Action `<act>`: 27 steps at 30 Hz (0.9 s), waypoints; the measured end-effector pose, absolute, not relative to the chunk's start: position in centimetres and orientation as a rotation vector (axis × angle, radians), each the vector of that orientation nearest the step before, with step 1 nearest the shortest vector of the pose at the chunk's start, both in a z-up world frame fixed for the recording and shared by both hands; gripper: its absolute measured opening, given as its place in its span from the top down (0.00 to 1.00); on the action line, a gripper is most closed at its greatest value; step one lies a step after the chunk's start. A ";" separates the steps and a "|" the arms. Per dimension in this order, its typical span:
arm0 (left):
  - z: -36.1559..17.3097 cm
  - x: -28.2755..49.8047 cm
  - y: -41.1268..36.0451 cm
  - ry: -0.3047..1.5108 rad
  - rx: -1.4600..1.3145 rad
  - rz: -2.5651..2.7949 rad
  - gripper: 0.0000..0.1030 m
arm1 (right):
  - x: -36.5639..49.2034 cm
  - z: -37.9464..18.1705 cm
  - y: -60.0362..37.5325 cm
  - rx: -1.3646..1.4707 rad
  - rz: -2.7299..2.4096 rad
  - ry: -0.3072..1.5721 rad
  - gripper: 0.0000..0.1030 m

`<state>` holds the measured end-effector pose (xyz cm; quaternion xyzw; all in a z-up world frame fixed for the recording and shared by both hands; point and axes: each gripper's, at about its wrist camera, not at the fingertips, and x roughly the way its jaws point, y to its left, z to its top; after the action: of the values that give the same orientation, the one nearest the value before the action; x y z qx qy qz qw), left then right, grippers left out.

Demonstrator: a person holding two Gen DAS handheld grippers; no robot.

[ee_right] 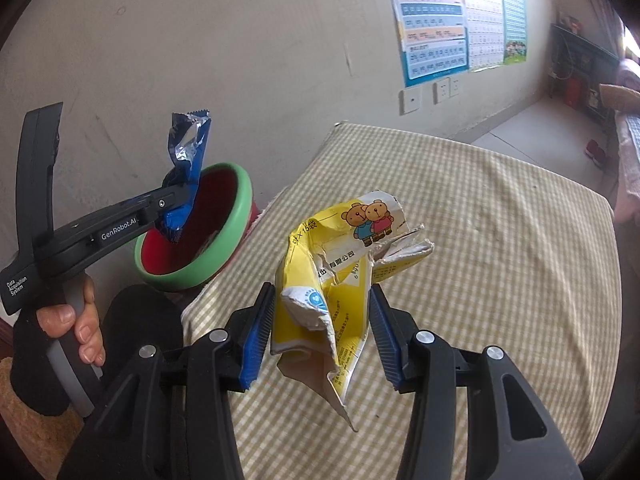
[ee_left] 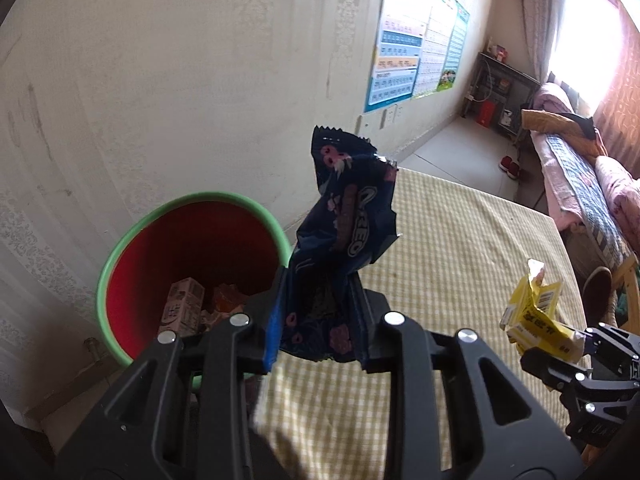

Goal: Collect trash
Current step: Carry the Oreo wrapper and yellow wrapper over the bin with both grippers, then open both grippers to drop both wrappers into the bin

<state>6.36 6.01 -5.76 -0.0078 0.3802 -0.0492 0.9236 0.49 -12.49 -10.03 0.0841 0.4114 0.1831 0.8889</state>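
My left gripper [ee_left: 320, 300] is shut on a dark blue Oreo wrapper [ee_left: 344, 220], which stands up crumpled between the jaws. It hangs at the table's edge, beside the rim of a red bin with a green rim [ee_left: 192, 200]. The bin holds a small carton and other scraps. My right gripper [ee_right: 320, 328] is shut on a torn yellow box [ee_right: 340, 264] with two cartoon bears, held above the checked tablecloth [ee_right: 480, 260]. In the right wrist view the left gripper [ee_right: 176, 200] with the wrapper [ee_right: 188, 152] is over the bin [ee_right: 236, 224]. The left wrist view shows the right gripper [ee_left: 560, 348] with the box [ee_left: 536, 312].
The table with the yellow checked cloth [ee_left: 460, 248] stands against a pale wall [ee_left: 160, 80] with posters [ee_left: 416, 40]. The bin sits between wall and table. A bed with pink bedding [ee_left: 580, 168] and a shelf lie beyond. A person's hand [ee_right: 76, 320] grips the left tool's handle.
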 end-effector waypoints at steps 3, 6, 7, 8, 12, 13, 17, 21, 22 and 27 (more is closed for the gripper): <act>-5.7 6.6 7.8 0.779 -0.023 -0.067 0.73 | 1.2 -9.8 -10.8 0.152 0.410 0.856 0.55; -5.8 7.0 9.8 0.784 -0.011 -0.029 0.73 | 2.5 -9.5 -8.8 0.137 0.448 0.857 0.55; -5.9 7.2 10.8 0.788 -0.008 -0.007 0.73 | 2.9 -9.4 -8.1 0.134 0.464 0.854 0.55; -5.9 7.3 11.4 0.793 -0.011 0.005 0.73 | 3.4 -9.1 -7.2 0.128 0.480 0.848 0.55; -6.7 7.7 13.6 0.825 -0.019 0.039 0.73 | 5.7 -8.6 -4.3 0.154 0.549 0.840 0.55; -6.9 7.9 14.2 0.834 -0.018 0.049 0.73 | 6.4 -8.5 -3.6 0.168 0.561 0.845 0.55; -8.1 8.7 16.2 0.871 -0.045 0.087 0.73 | 9.2 -8.1 -0.6 0.186 0.610 0.857 0.55; -9.0 9.3 17.6 0.889 -0.047 0.140 0.55 | 11.0 -7.5 2.1 0.176 0.658 0.840 0.52; -9.0 9.3 17.9 0.886 -0.051 0.152 0.43 | 11.3 -7.4 2.6 0.174 0.671 0.838 0.47; -8.6 8.6 18.5 0.857 -0.089 0.191 0.28 | 11.6 -6.3 2.7 0.191 0.691 0.784 0.32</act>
<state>8.55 18.52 -8.65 -0.0432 0.4148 0.0926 0.9042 11.61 2.69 -6.30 0.0912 0.3740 0.3293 0.8622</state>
